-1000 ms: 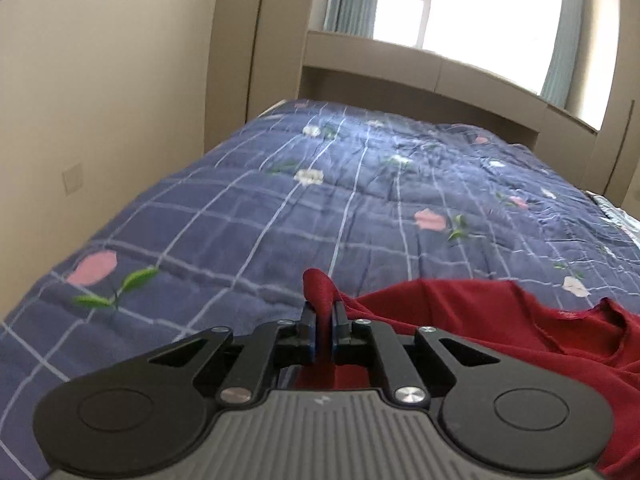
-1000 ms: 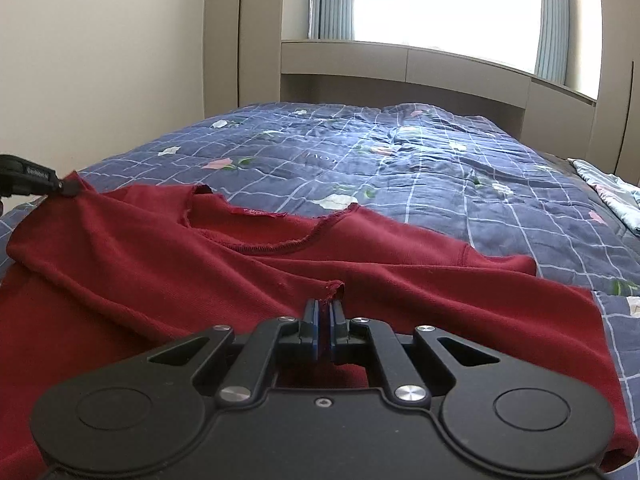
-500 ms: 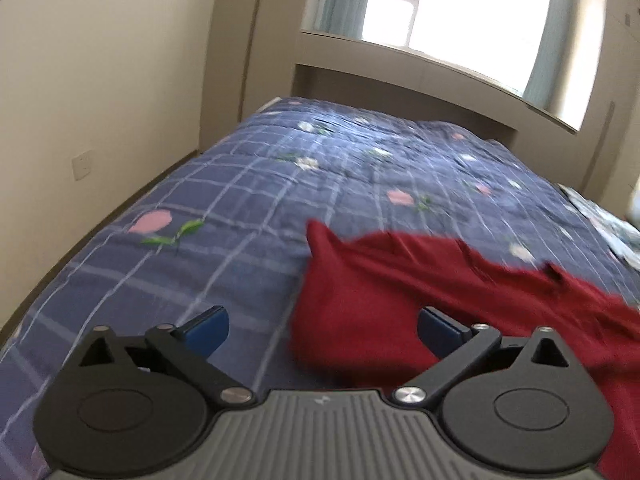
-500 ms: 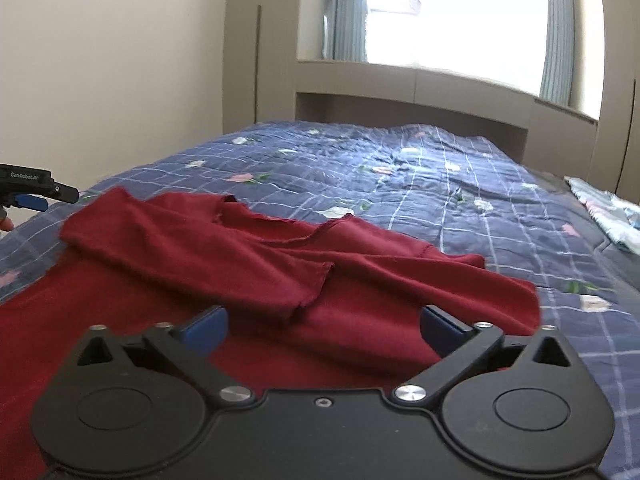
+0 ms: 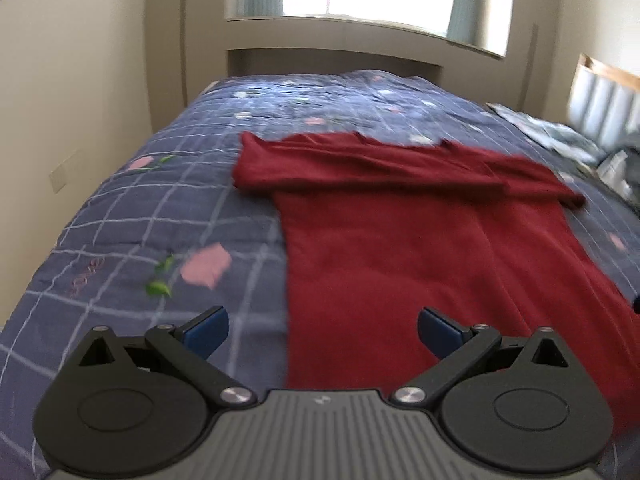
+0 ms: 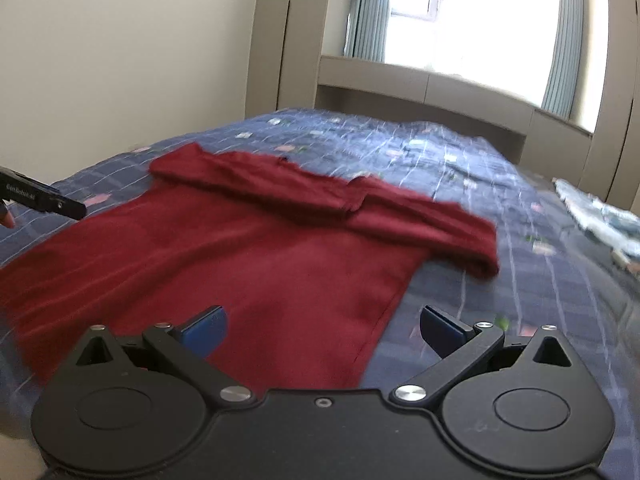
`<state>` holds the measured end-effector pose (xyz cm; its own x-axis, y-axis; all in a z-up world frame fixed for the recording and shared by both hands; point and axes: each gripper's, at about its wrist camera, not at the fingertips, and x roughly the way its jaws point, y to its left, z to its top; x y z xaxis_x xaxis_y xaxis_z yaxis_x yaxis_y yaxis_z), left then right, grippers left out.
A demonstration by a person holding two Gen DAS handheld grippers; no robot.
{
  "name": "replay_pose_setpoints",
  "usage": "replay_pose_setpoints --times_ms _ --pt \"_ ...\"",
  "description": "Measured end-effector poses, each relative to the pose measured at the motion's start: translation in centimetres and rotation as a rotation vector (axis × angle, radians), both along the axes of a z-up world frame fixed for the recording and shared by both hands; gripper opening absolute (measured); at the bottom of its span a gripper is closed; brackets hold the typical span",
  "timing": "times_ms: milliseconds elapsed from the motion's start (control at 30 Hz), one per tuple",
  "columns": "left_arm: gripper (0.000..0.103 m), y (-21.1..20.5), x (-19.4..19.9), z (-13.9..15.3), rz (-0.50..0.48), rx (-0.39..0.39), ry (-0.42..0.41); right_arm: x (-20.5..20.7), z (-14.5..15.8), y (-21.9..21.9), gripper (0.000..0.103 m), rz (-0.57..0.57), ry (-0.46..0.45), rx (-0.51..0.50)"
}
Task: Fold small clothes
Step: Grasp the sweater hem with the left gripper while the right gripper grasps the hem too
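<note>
A dark red top [image 5: 420,240] lies flat on the blue checked bedspread [image 5: 160,208], its upper part with the sleeves folded down across the body. It also shows in the right wrist view [image 6: 248,264]. My left gripper [image 5: 322,330] is open and empty, above the garment's left edge near the hem. My right gripper [image 6: 322,330] is open and empty, above the garment's right edge near the hem. The left gripper's tip [image 6: 44,200] shows at the left edge of the right wrist view.
The bedspread [image 6: 520,280] runs on to a beige window ledge [image 5: 336,36] at the far end. A wall [image 5: 72,80] borders the bed on the left. Light patterned clothes [image 6: 600,220] lie at the bed's right side, near a headboard [image 5: 604,96].
Both grippers held the red garment's shoulders a second ago, let go half a second ago, and have since pulled back towards the hem. The folded top part now lies flat.
</note>
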<state>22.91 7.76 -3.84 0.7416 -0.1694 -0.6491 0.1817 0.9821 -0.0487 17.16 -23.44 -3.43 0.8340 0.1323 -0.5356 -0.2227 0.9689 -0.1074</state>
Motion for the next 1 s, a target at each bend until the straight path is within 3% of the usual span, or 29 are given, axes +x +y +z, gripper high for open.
replay_pose_setpoints --times_ms 367,600,800,867,967,1000 --pt "0.103 -3.2 -7.4 -0.4 -0.172 0.092 -0.038 -6.7 -1.6 2.5 0.102 0.03 0.053 -0.018" --pt "0.103 -5.6 -10.6 -1.9 -0.309 0.225 -0.056 -9.1 -3.3 4.8 0.102 0.089 0.031 -0.183" --pt "0.103 -7.1 -11.9 -2.6 -0.341 0.268 -0.063 -10.1 -4.1 6.7 0.102 0.107 -0.103 -0.333" --pt "0.103 -7.4 -12.0 -2.6 -0.337 0.261 -0.065 -10.3 -4.4 7.5 0.098 0.134 -0.153 -0.394" --pt "0.103 -8.1 -12.2 -2.5 -0.34 0.256 -0.074 -10.8 -4.6 8.5 0.084 0.188 -0.217 -0.467" --pt "0.103 -8.2 -12.2 -2.5 -0.343 0.256 -0.078 -10.9 -4.7 8.7 0.074 0.207 -0.226 -0.484"
